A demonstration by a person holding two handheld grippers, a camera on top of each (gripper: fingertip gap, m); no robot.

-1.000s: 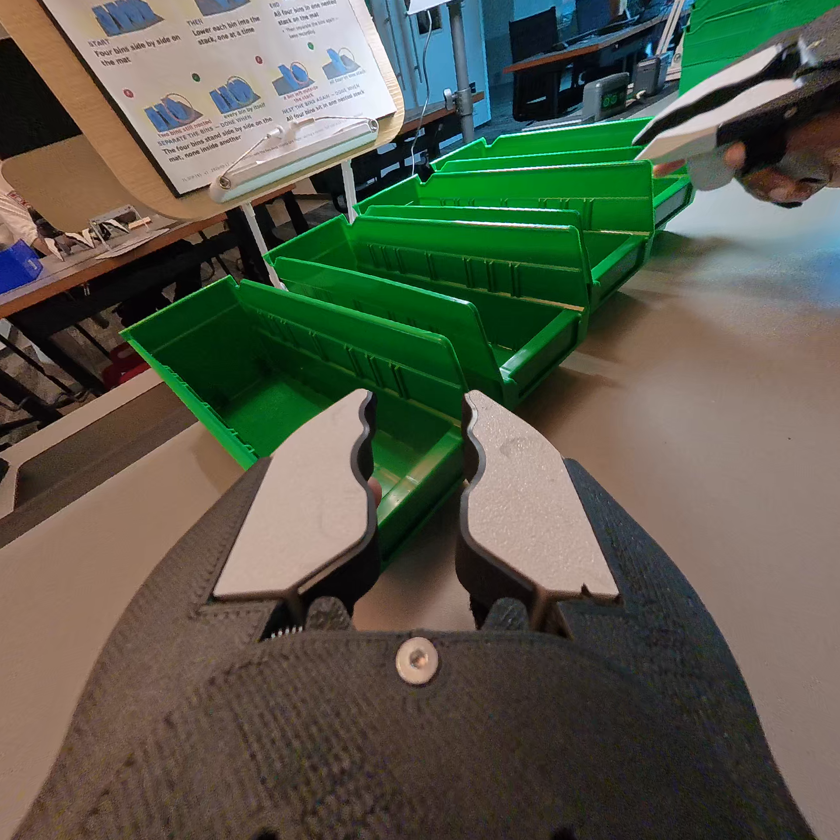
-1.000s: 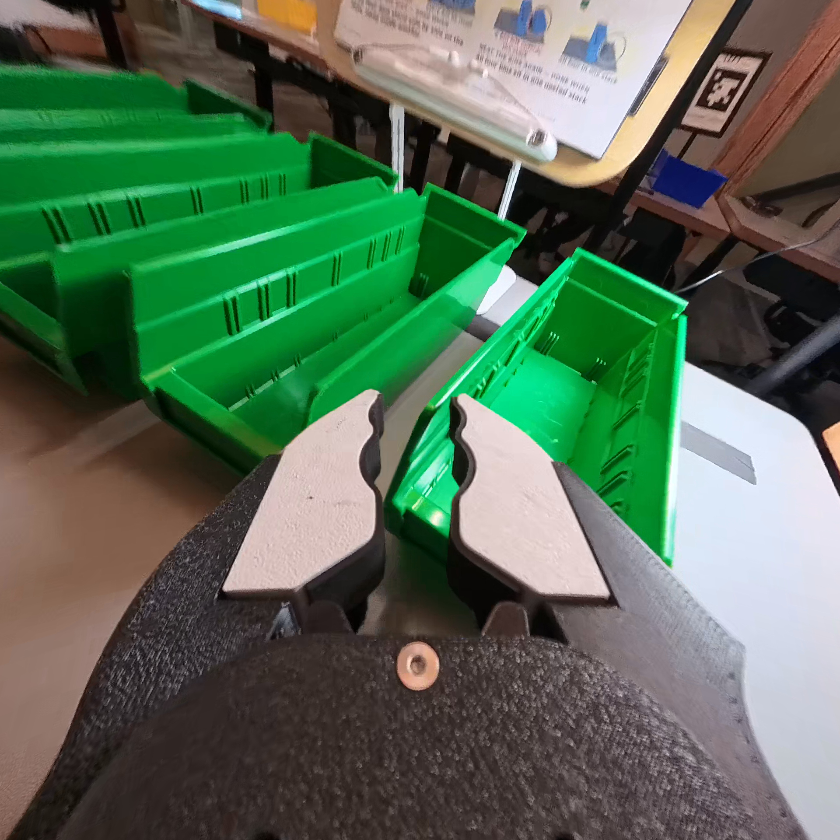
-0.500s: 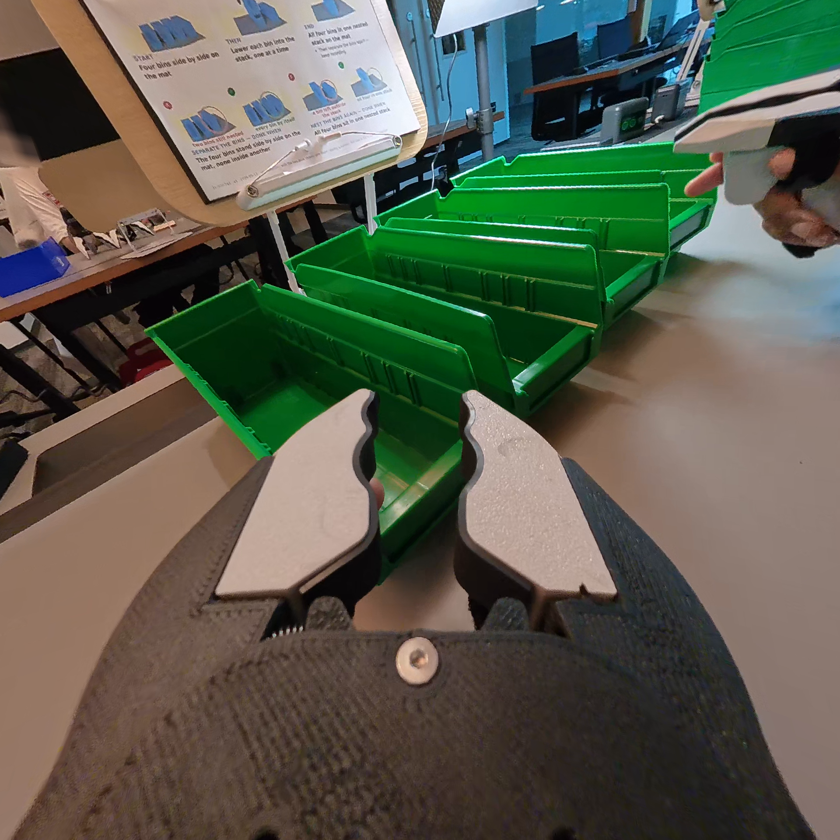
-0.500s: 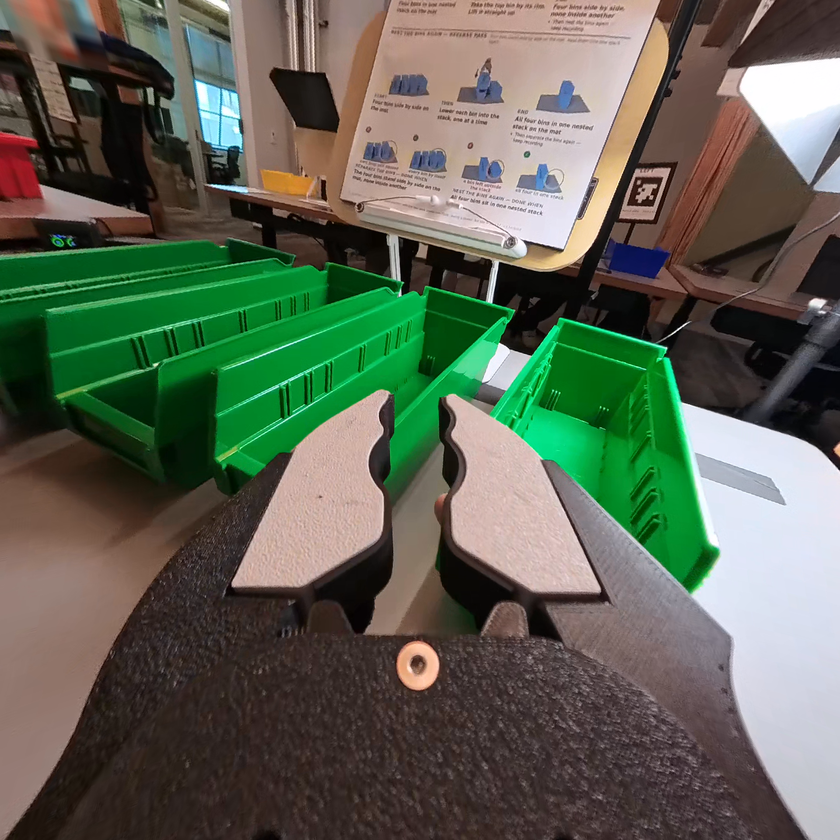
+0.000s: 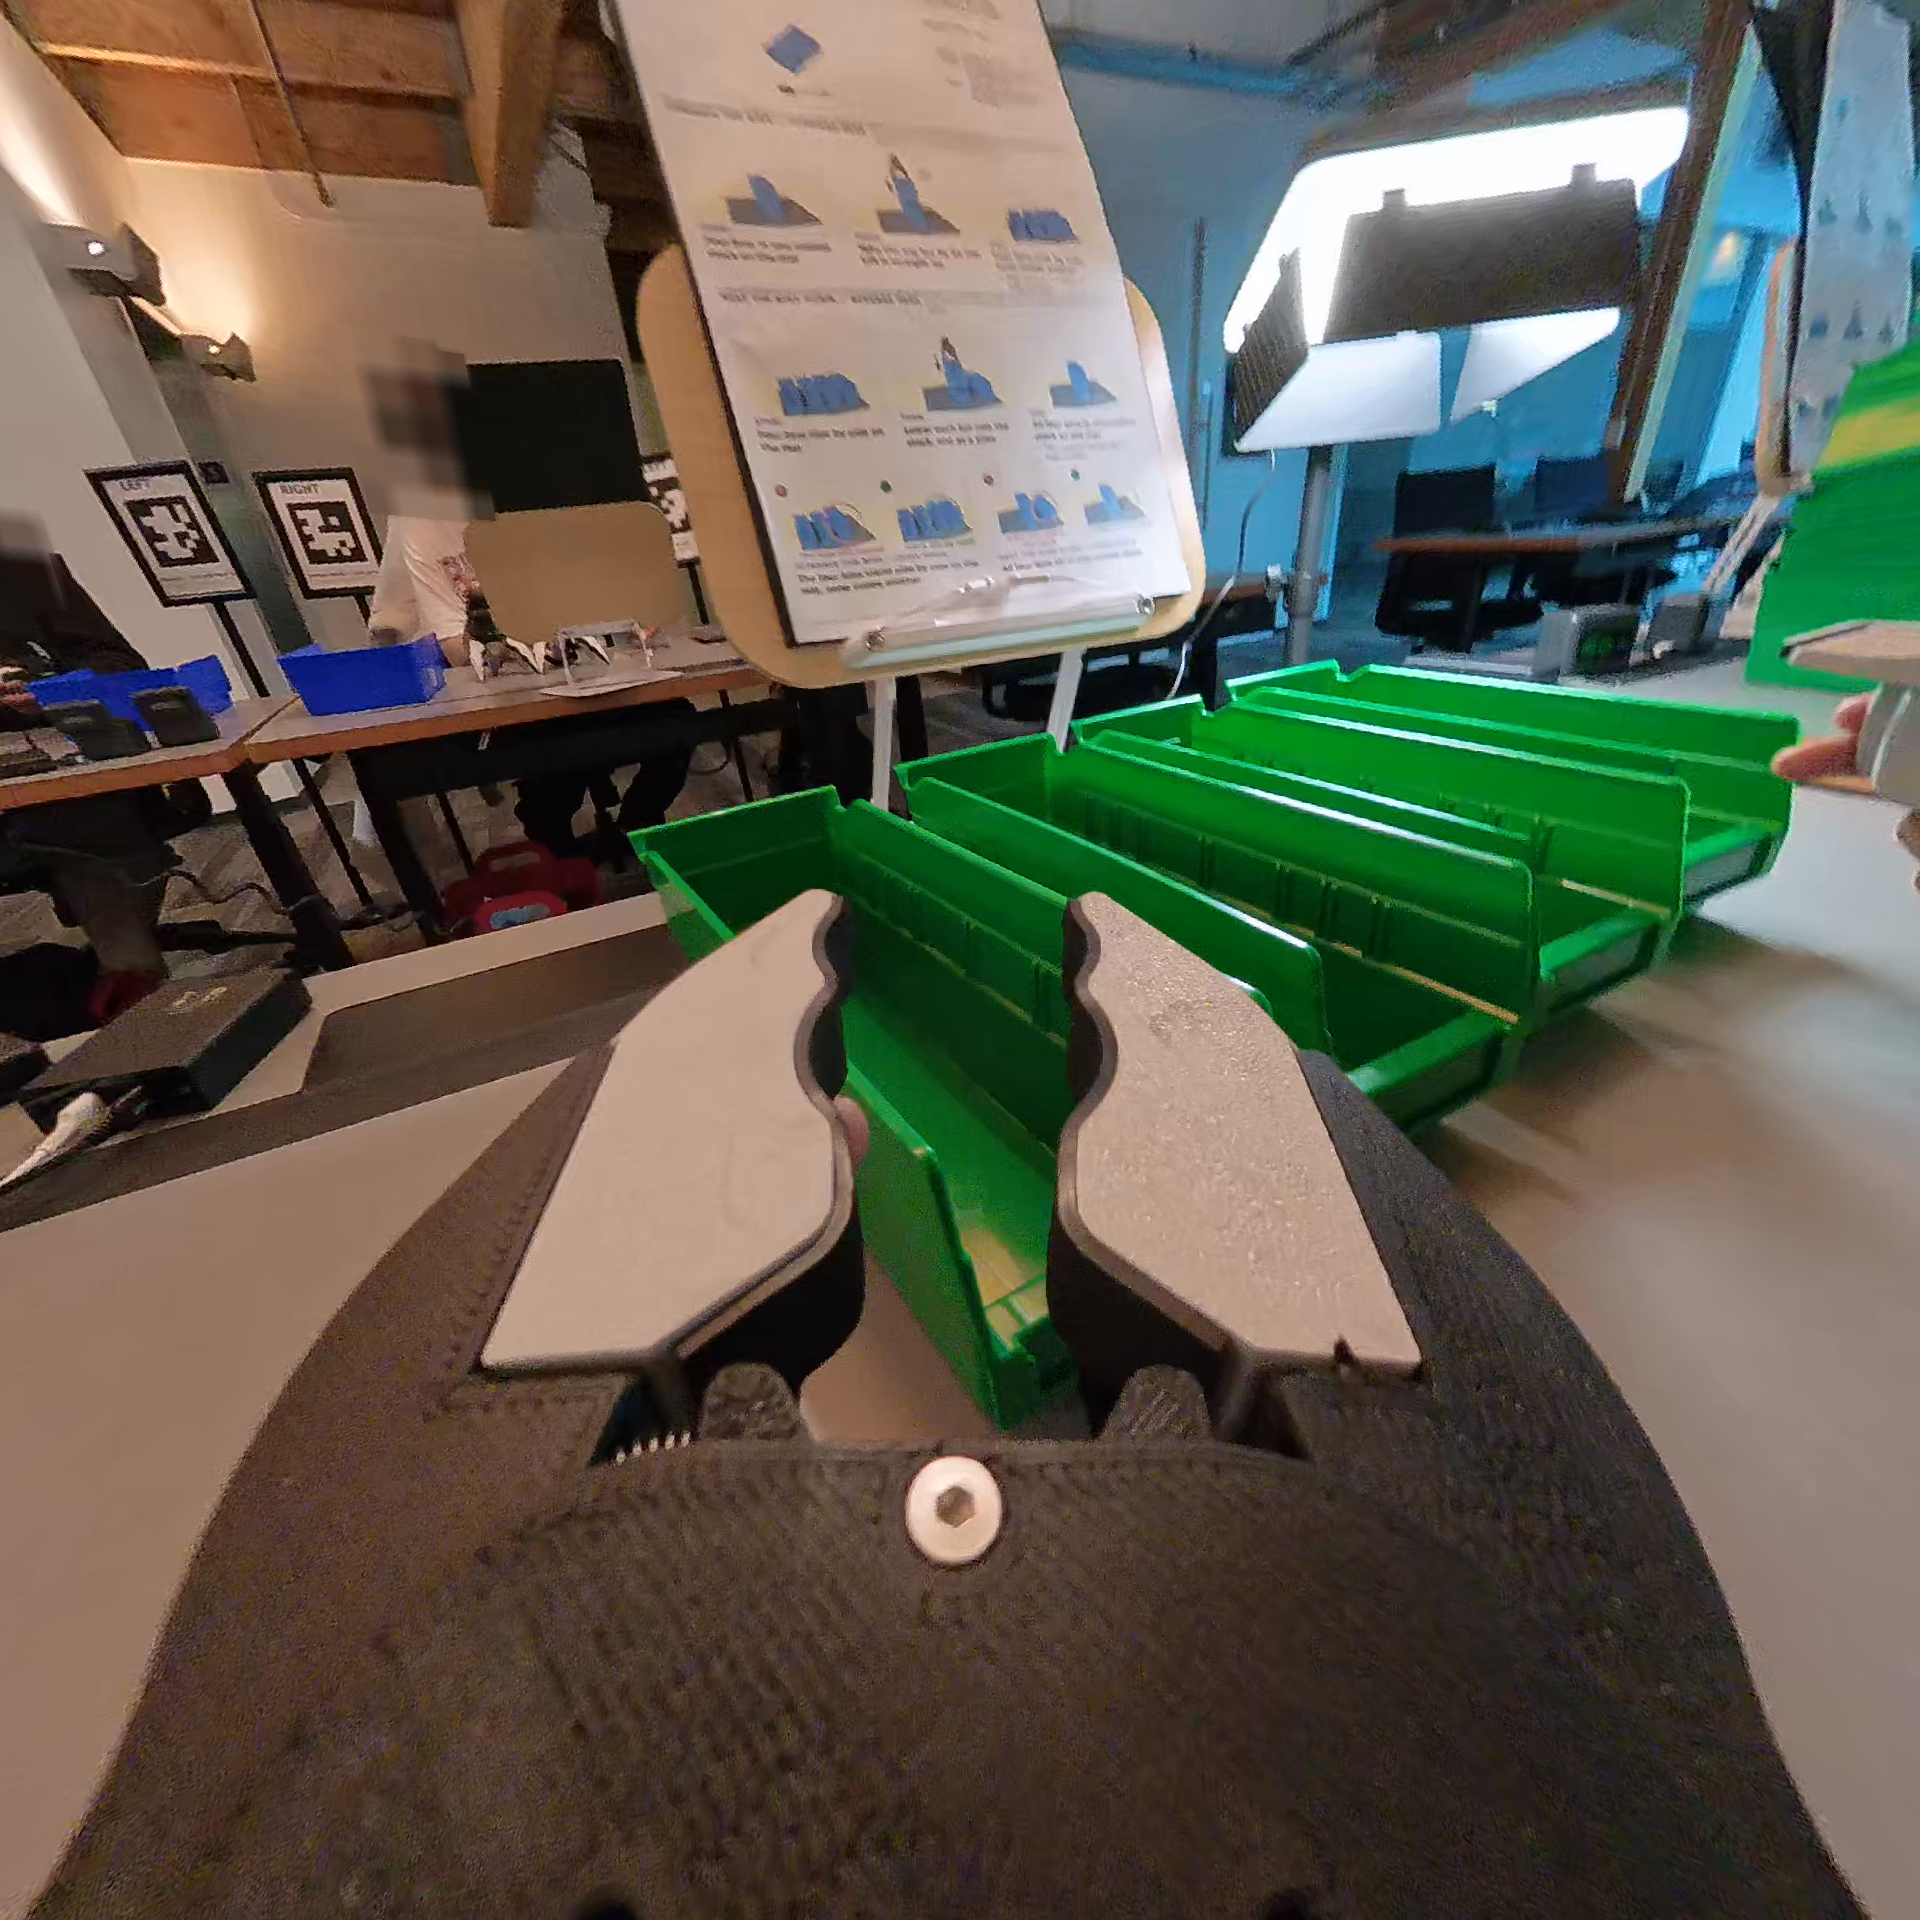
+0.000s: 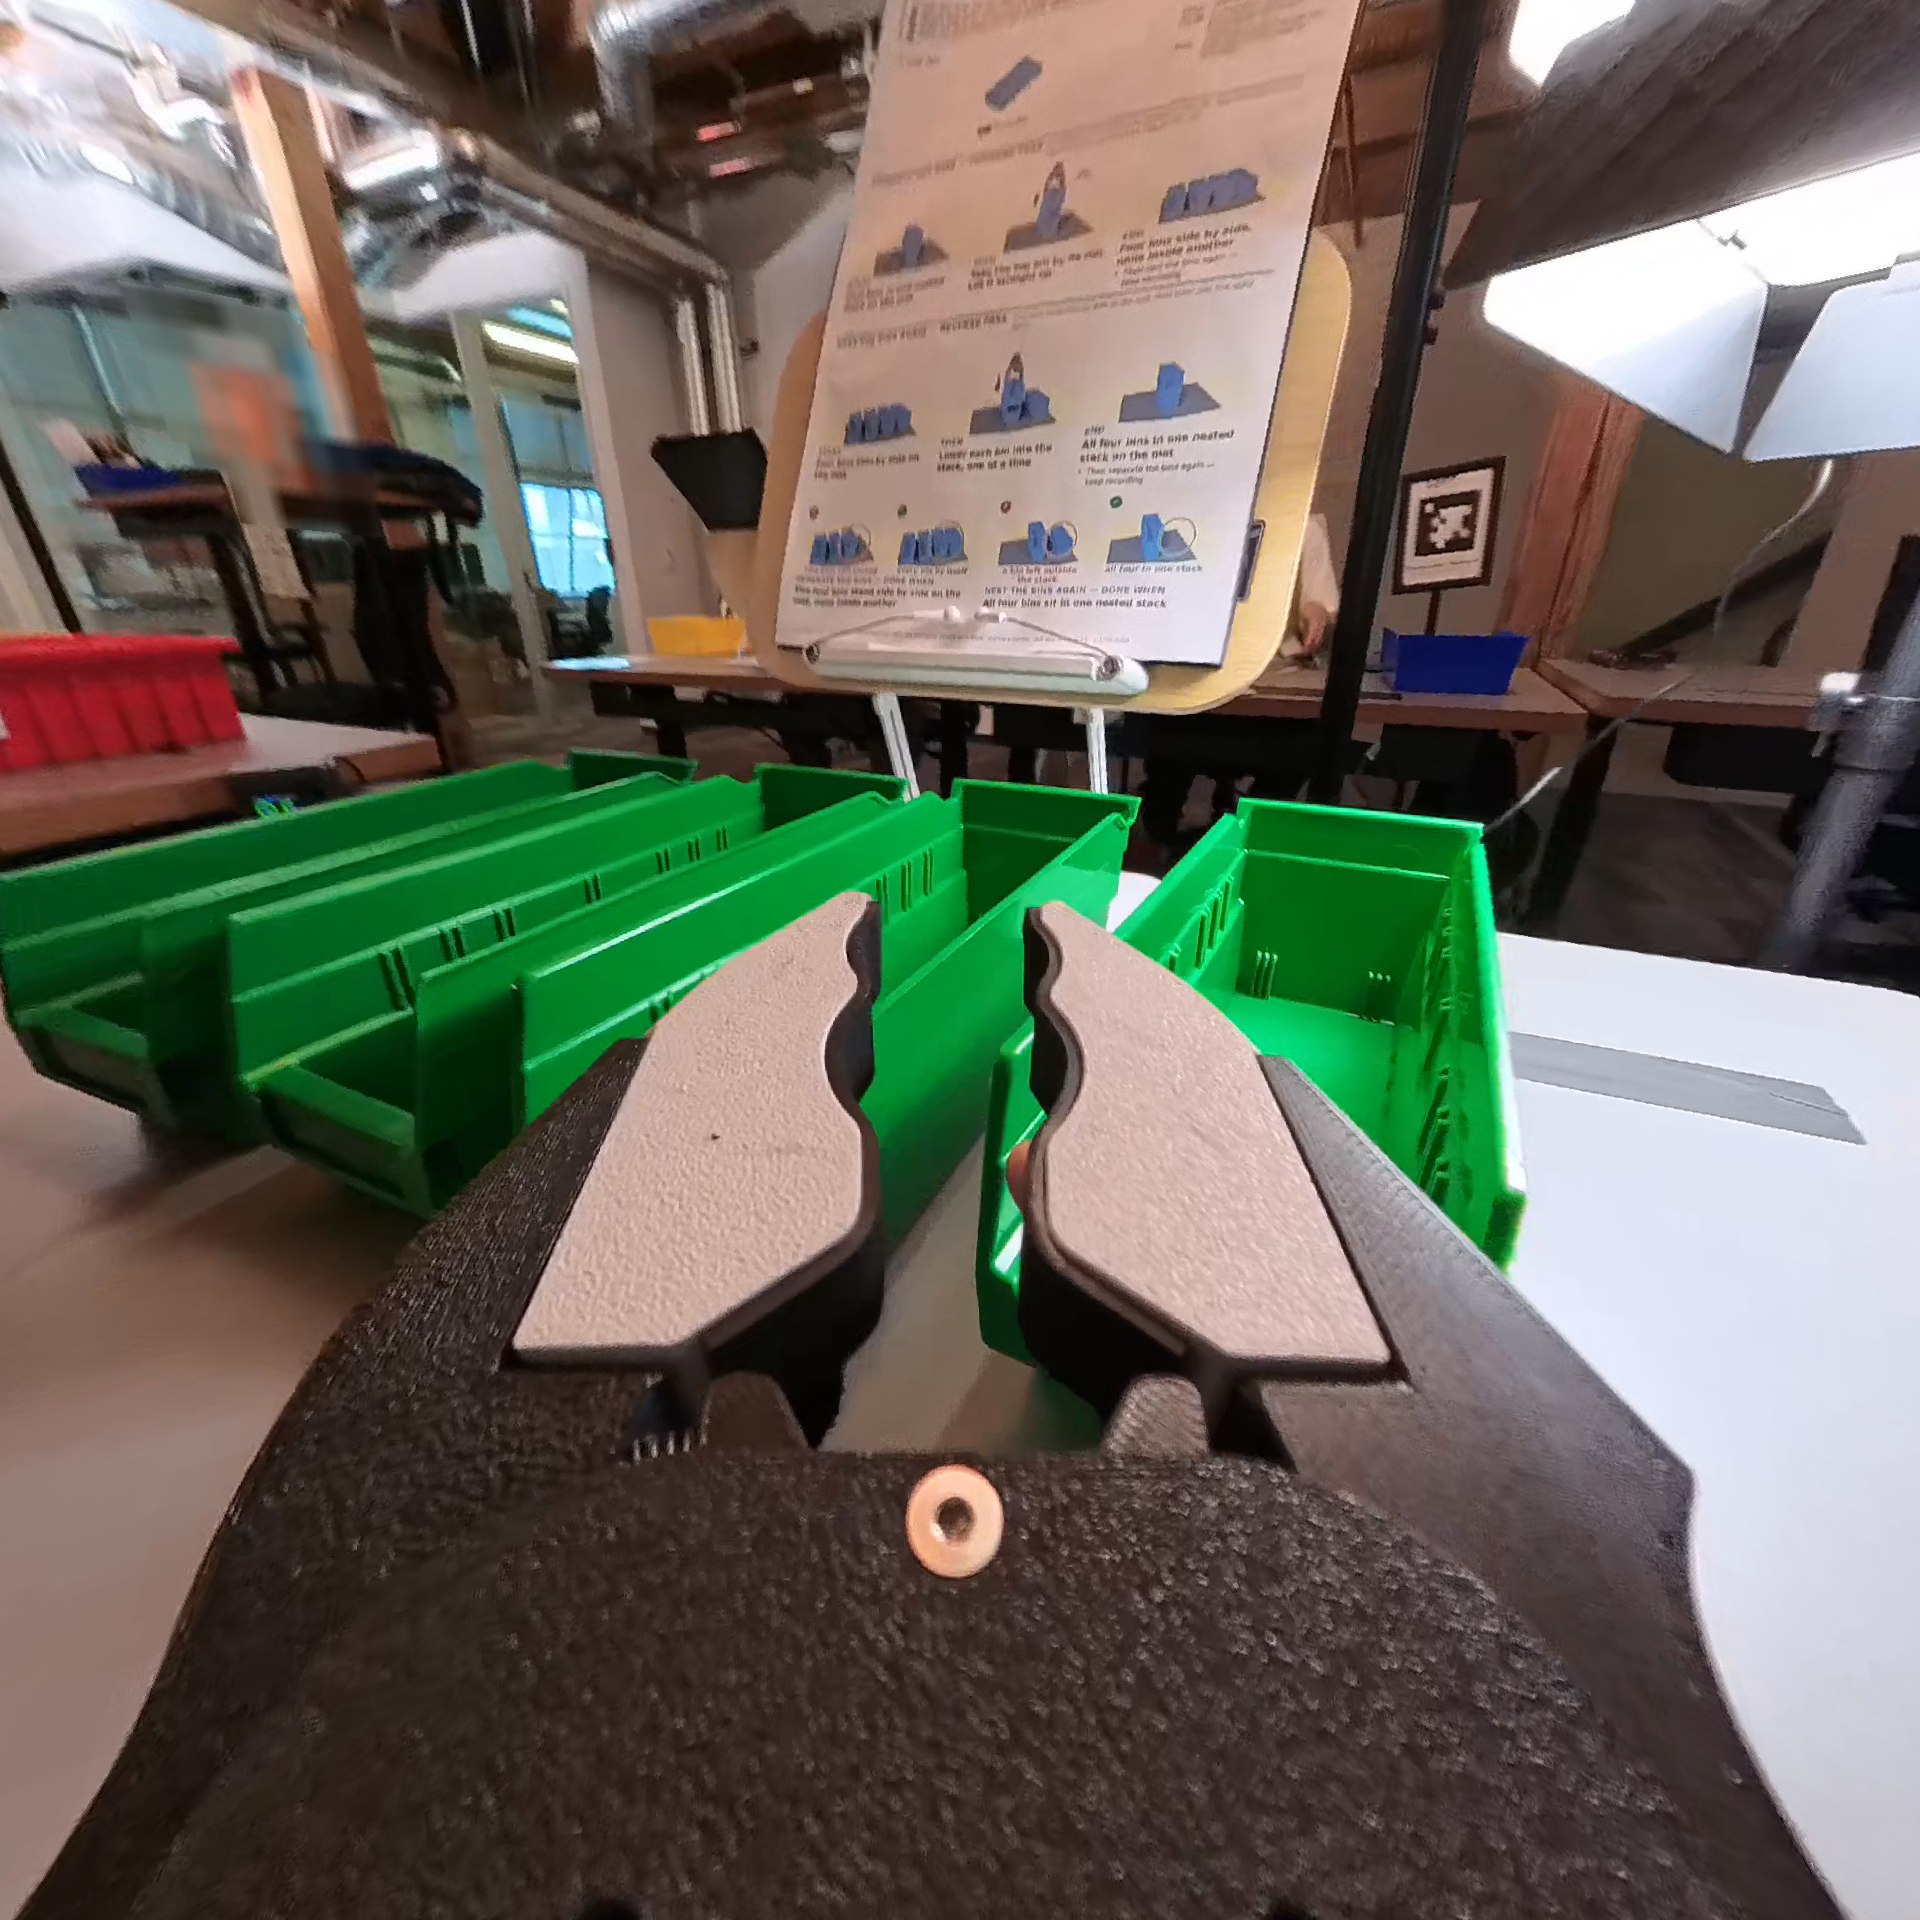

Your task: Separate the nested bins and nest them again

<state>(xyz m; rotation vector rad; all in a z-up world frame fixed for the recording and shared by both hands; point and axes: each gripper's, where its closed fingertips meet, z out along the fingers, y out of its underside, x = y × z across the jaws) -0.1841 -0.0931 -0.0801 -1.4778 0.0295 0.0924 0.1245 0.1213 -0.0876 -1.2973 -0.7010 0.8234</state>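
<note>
Both wrist views have tilted upward since a second ago, so the bins now sit lower in each frame and more of the room shows above them; the bins themselves have not shifted. At the lower centre of the left wrist view, the left gripper (image 5: 951,1023), black textured plastic with 2 grey pads, has its jaws parted by a moderate gap and grips nothing; it hangs just short of the near end of the leftmost long green plastic bin (image 5: 935,1049). The right gripper (image 6: 951,1003), of the same build, is likewise parted and empty, its gap aimed between 2 bins. Just right of it lies the rightmost green plastic bin (image 6: 1340,997), angled away from its neighbour (image 6: 790,977) and apart from it.

Beyond the grippers, the green bins lie side by side in a row on the pale grey tabletop (image 6: 1714,1299), running towards the left of the right wrist view. An instruction sheet on a wooden clipboard stand (image 5: 935,416) rises behind them at upper centre.

Separation looks done, since no bin appears to sit inside another. Nesting them again is all left to do.
</note>
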